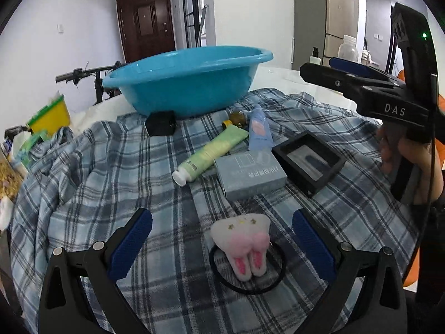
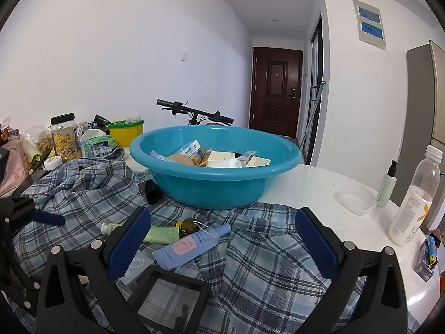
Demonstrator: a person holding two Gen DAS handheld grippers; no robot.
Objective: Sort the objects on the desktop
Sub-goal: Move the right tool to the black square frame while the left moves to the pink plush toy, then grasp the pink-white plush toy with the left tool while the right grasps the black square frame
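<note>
On the plaid cloth (image 1: 172,194), the left gripper (image 1: 222,239) hangs wide open around a plush hair tie (image 1: 244,247), apparently the next pickup for the blue basin (image 1: 189,83); the right gripper (image 2: 222,239) waits open, gripping nothing.

The table (image 2: 319,183) was a white, glossy, round-edged top. A blue-and-grey plaid cloth (image 2: 264,264) lay rumpled over its near part. A blue basin (image 2: 211,186) stood on the table, its near side on the cloth edge. On the bare white surface to the right stood a clear plastic bottle (image 2: 417,197), a slim pump bottle (image 2: 387,183) and a shallow clear container (image 2: 354,200). At the left edge stood a jar (image 2: 65,139) and a yellow tub (image 2: 126,132).
</note>
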